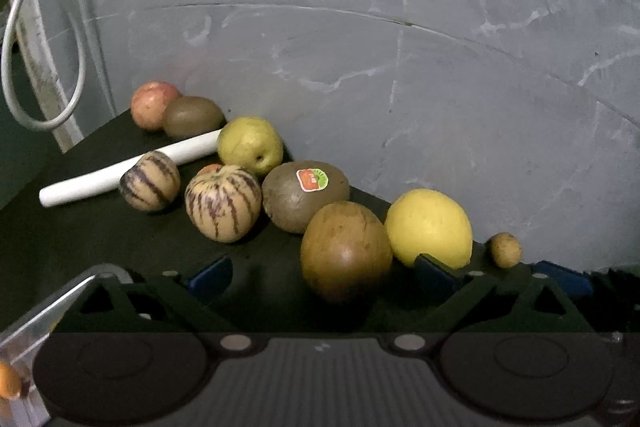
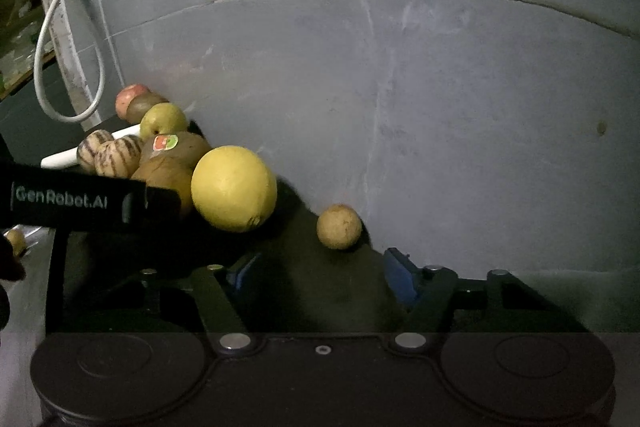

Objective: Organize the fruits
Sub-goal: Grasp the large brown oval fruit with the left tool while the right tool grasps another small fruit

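Observation:
Fruits lie in a row on a dark mat [image 1: 80, 235] against a grey wall. A round brown fruit [image 1: 346, 251] sits between the blue fingers [image 1: 210, 277] of my left gripper [image 1: 322, 263], with gaps on both sides; the gripper is open. Beside it are a yellow citrus [image 1: 430, 227], a stickered kiwi [image 1: 306, 195] and two striped melons [image 1: 223, 203]. In the right wrist view, a small tan fruit [image 2: 339, 226] lies just ahead of my right gripper [image 2: 322, 257], which is open and not touching it. The yellow citrus [image 2: 234, 189] sits to its left.
A white tube [image 1: 128, 171] lies behind the striped melons, with a green pear [image 1: 250, 145], a second kiwi [image 1: 194, 117] and a red apple [image 1: 154, 105] farther back. A white cable [image 1: 24, 75] hangs at left. The left gripper's body [image 2: 80, 203] crosses the right view.

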A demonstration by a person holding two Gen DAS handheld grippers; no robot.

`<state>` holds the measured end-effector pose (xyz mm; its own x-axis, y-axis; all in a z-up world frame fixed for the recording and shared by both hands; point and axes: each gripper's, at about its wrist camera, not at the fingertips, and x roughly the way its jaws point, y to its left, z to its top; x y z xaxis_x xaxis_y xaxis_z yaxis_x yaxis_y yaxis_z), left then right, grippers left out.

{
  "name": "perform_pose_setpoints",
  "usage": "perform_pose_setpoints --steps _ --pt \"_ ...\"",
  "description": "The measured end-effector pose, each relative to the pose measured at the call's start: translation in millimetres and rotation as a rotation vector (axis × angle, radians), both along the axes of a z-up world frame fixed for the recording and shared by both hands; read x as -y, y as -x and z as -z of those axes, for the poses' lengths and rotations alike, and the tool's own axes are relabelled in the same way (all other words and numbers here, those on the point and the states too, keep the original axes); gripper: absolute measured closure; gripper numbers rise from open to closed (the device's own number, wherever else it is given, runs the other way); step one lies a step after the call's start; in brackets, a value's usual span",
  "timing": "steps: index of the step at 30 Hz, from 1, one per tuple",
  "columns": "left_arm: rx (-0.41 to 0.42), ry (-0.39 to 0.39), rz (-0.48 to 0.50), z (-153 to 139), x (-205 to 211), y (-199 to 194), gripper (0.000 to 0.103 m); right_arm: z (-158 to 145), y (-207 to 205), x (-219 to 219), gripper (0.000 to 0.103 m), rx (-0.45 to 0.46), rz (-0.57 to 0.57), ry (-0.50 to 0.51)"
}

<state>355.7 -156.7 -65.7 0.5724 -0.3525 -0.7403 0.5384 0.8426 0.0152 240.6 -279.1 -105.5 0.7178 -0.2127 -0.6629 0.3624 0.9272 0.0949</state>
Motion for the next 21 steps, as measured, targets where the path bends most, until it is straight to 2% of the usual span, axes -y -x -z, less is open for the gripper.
perform_pose_setpoints --steps 9,14,18,21 --pt "-0.014 0.014 0.030 4.0 6.2 -12.8 0.022 1.6 -16.8 2.5 0.052 0.007 0.059 0.005" --pt "-0.039 0.050 0.020 6.0 4.6 -19.6 0.028 3.3 -22.3 1.3 0.061 0.012 0.068 0.007" --pt "-0.069 0.085 0.039 7.7 5.2 -21.5 0.044 3.2 -22.4 2.3 0.075 0.014 0.080 0.018" --pt "-0.071 0.084 0.024 8.0 7.3 -20.6 0.044 3.2 -21.6 2.1 0.075 0.018 0.073 0.018"
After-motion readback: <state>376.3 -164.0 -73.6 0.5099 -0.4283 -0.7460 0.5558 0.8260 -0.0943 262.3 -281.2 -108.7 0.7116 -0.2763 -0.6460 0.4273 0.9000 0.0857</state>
